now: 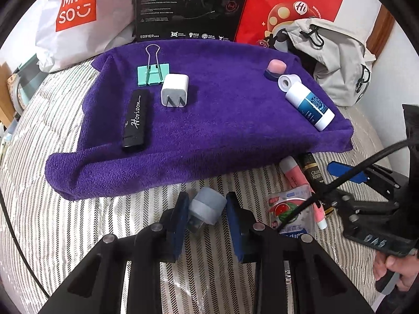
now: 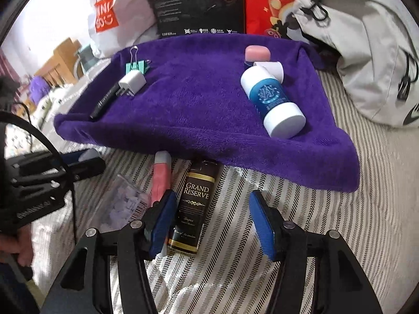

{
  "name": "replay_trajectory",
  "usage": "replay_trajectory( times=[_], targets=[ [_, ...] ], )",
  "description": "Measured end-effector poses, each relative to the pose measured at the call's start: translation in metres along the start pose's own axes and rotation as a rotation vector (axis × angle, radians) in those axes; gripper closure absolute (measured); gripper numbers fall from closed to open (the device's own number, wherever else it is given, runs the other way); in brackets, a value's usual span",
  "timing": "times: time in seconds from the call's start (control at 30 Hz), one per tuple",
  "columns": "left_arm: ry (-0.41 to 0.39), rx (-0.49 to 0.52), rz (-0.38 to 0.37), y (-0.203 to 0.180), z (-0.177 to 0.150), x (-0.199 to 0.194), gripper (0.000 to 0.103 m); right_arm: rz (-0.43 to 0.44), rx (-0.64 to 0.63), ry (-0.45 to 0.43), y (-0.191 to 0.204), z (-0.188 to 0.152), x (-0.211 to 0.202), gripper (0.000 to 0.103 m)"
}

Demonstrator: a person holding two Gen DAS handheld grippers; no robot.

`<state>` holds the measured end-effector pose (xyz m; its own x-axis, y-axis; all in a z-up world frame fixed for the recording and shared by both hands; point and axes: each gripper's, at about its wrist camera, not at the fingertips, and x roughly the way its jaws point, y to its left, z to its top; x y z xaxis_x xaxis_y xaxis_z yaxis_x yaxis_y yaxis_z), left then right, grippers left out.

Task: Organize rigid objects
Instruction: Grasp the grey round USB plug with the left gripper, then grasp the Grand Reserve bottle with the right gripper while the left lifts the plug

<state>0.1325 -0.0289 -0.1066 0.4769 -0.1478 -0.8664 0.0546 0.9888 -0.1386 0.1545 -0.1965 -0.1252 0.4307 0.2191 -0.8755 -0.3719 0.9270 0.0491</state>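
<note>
On striped bed | left gripper (image 1: pixel 207 217) fingers straddle grey-capped vial (image 1: pixel 205 210), cap toward towel (image 1: pixel 209 130), contact unclear | right gripper (image 2: pixel 209 219) spread over bottle (image 2: pixel 195 206), long axis toward towel

The lower body of the grey-capped small container (image 1: pixel 207 209) is partly masked by the blue pads of the left hand-held gripper (image 1: pixel 208 225). The black Grand Reserve can (image 2: pixel 195 204) has its top end tucked under the purple towel (image 2: pixel 204 110), and in the left wrist view only a sliver of it shows. The pink tube (image 2: pixel 161 180) runs behind the left pad of the right hand-held gripper (image 2: pixel 209 225). The clear plastic packet (image 2: pixel 120 204) is blurred, its contents unreadable. The Miniso bag (image 1: pixel 76 7), black Edifier box (image 1: pixel 188 5) and red bag (image 1: pixel 288 2) are cut off by the top edge. The binder clip (image 2: pixel 134 64) is partly hidden behind the white charger (image 2: pixel 132 82).
</note>
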Motion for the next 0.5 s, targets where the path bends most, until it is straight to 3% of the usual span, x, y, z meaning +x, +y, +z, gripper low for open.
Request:
replay_trajectory(
  times=[0.17, 0.5],
  targets=[
    [-0.002, -0.005, -0.009, 0.003, 0.000, -0.002, 0.075, -0.021, -0.047, -0.029, 0.001, -0.005, -0.001, 0.047],
    [-0.007, -0.017, -0.015, 0.009, -0.001, -0.003, 0.075, -0.041, -0.070, -0.005, -0.012, -0.012, -0.008, 0.051]
  ],
)
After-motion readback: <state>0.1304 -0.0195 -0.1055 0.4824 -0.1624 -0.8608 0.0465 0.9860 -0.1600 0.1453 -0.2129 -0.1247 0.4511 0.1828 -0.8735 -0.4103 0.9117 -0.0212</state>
